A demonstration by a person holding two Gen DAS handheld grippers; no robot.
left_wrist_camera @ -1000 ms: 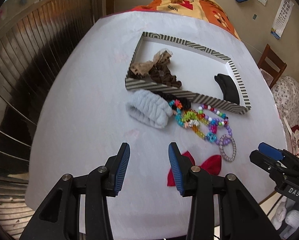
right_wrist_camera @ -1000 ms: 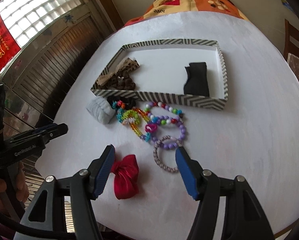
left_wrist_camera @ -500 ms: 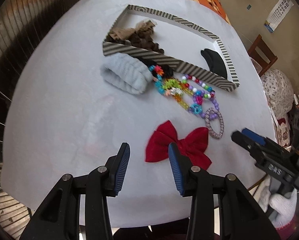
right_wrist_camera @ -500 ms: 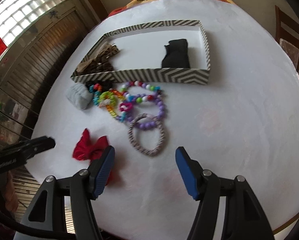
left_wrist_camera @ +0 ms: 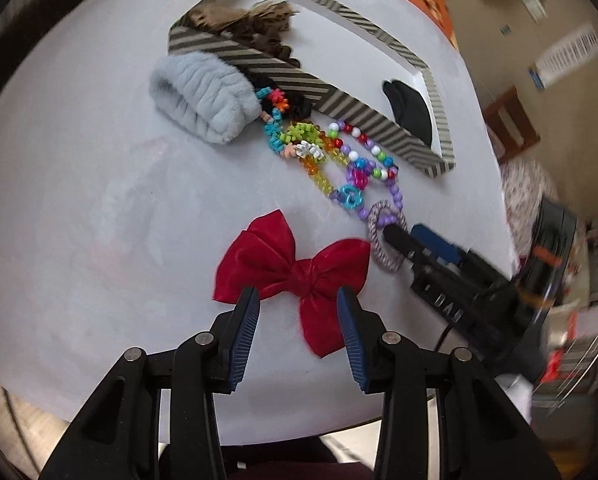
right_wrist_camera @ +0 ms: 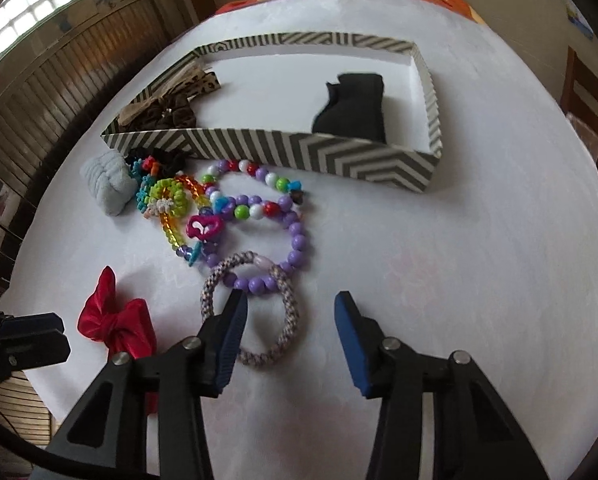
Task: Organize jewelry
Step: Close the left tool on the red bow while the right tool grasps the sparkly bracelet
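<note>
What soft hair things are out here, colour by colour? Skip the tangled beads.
Red bow: 1
Pale blue scrunchie: 1
Black: 2, the black piece in the striped box and the black scrunchie outside its wall
Brown: 2, the tan bow and the brown scrunchie, both boxed
Speckled hair tie: 1
Total: 7

Left gripper (left_wrist_camera: 297, 322) jaws apart, straddling the red bow (left_wrist_camera: 295, 270) on the white table (left_wrist_camera: 79, 200). Right gripper (left_wrist_camera: 403, 236) tips at the braided hair tie (left_wrist_camera: 379, 254).
</note>
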